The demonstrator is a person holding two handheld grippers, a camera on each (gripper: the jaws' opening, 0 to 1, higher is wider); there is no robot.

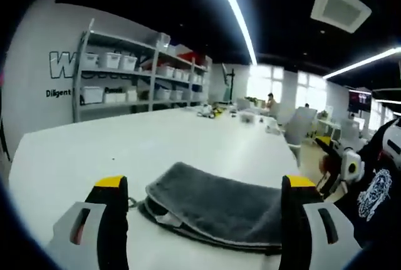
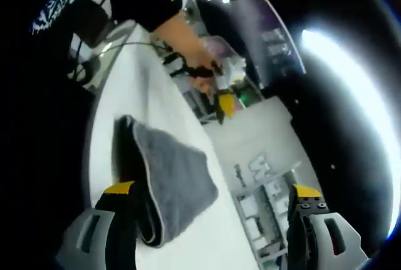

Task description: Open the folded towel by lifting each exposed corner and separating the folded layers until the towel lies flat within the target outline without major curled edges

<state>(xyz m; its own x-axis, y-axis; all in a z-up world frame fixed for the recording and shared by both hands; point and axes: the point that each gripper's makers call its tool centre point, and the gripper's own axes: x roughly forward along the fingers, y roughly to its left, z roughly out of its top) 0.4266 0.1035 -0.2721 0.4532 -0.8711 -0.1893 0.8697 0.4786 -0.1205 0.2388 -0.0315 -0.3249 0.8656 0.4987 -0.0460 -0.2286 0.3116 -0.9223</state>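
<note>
Left gripper jaws are standing wide, gripping nothing, framing the folded grey towel lying low-centre on the white table. Right gripper is also gaping wide, empty, towel sitting lower left; other gripper showing upper centre.

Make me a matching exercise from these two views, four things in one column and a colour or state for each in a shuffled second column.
Things:
1. towel
2. table
3. left gripper fingers
4. storage bins on the shelving

Colour or state:
A. white, on grey shelves by the wall
B. grey, folded in layers
C. spread apart, yellow-tipped
D. white, long, bearing the towel

Pairs: 1-B, 2-D, 3-C, 4-A
</note>
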